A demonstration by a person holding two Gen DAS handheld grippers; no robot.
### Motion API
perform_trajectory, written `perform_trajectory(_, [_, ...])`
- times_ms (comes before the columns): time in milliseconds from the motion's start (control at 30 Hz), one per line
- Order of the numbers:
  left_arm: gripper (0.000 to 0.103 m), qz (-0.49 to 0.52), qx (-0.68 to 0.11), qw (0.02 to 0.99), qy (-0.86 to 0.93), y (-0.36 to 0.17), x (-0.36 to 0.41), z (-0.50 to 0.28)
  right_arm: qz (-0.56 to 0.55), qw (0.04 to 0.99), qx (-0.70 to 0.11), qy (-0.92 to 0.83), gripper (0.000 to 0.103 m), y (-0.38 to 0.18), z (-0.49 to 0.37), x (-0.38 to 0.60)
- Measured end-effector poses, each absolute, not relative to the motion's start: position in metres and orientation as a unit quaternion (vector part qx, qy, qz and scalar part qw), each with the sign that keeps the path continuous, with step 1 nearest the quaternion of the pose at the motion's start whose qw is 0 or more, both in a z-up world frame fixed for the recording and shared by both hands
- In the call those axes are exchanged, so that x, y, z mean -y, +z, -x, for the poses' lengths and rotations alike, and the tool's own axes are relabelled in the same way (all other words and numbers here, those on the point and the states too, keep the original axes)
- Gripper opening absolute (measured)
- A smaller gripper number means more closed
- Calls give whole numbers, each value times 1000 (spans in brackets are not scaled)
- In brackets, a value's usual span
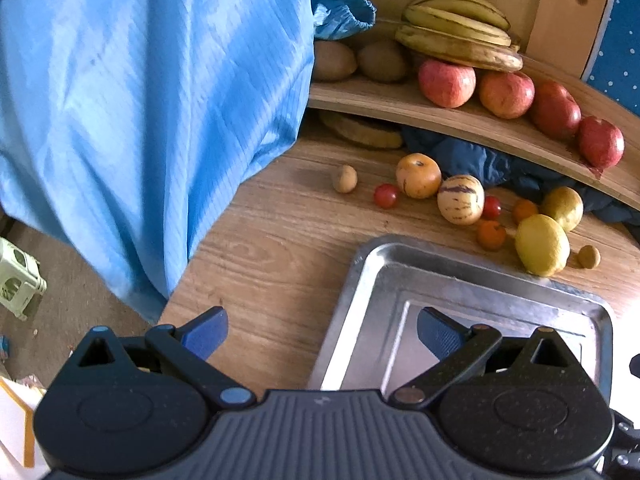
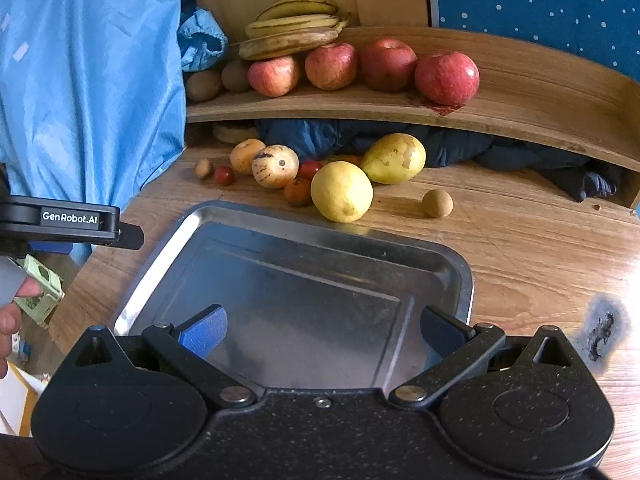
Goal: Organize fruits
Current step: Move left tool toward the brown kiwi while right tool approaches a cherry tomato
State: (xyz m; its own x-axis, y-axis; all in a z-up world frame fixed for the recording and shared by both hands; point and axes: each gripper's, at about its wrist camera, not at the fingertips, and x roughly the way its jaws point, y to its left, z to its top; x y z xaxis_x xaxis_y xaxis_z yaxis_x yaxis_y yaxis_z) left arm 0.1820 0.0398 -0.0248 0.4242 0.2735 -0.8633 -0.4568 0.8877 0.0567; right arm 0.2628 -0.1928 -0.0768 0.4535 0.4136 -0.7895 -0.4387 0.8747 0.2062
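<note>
An empty metal tray (image 2: 452, 264) (image 1: 472, 276) lies on the wooden table. Behind it sit a lemon (image 2: 341, 191) (image 1: 542, 245), a pear (image 2: 394, 158) (image 1: 562, 207), a striped melon (image 2: 275, 166) (image 1: 460, 199), an orange-yellow fruit (image 1: 418, 175) (image 2: 245, 155), cherry tomatoes (image 1: 386, 195) (image 2: 224, 175), small oranges (image 1: 491, 235) and a small brown fruit (image 2: 438, 203). My left gripper (image 1: 322, 334) stands open over the tray's left edge. My right gripper (image 2: 322, 330) stands open over the tray's near part. Both hold nothing.
A curved wooden shelf (image 2: 520, 92) (image 1: 380, 100) carries red apples (image 2: 447, 77) (image 1: 447, 83), bananas (image 2: 294, 32) (image 1: 456, 28) and kiwis (image 1: 382, 60). Dark blue cloth (image 2: 500, 148) lies under it. A light blue garment (image 1: 152, 100) hangs at the left. A hand (image 2: 12, 312) holds the left gripper.
</note>
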Motion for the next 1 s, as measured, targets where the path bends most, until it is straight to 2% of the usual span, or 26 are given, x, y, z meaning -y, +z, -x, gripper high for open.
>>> perform_trajectory(500, [102, 77, -519, 834, 171, -41, -104, -221, 2, 857, -466, 221, 103, -77, -275, 131])
perform_trajectory(1000, [102, 69, -525, 842, 103, -57, -134, -270, 21, 860, -465, 211, 103, -76, -292, 72])
